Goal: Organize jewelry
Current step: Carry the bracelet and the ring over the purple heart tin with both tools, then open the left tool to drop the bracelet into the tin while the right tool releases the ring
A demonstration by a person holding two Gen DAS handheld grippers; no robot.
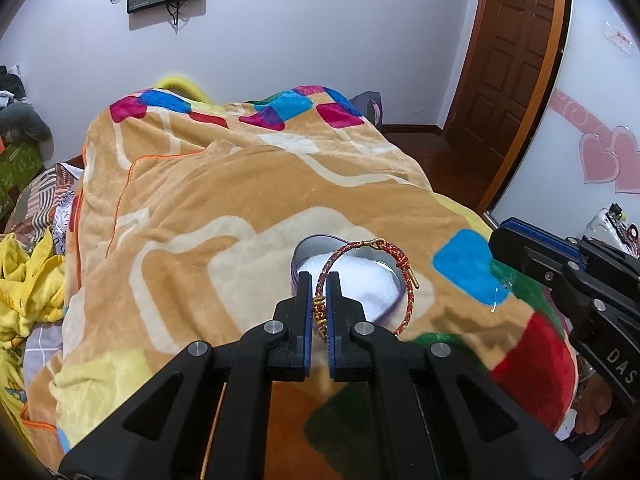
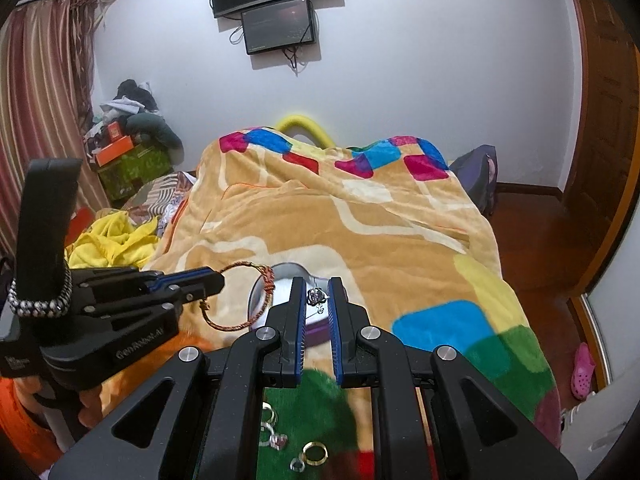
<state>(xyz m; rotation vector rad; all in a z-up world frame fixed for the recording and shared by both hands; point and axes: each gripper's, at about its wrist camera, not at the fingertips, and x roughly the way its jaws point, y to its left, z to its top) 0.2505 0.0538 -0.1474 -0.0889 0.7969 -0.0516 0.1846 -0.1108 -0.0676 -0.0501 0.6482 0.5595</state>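
My left gripper (image 1: 319, 280) is shut on a red braided cord bracelet (image 1: 362, 258) with gold beads, held just above an open round tin (image 1: 316, 245) with a white cushion inside. In the right wrist view the left gripper (image 2: 216, 280) holds the bracelet (image 2: 262, 304) beside the tin (image 2: 280, 274). My right gripper (image 2: 318, 284) is shut on a small silver pendant (image 2: 316, 296) over the tin's near edge. Several rings and small silver pieces (image 2: 296, 446) lie on the blanket beneath the right gripper.
The tin sits on a bed covered by a tan blanket with coloured squares (image 1: 224, 184). Yellow cloth (image 1: 28, 280) lies at the bed's left. A wooden door (image 1: 508, 60) and dark wooden floor (image 2: 532, 236) are on the right.
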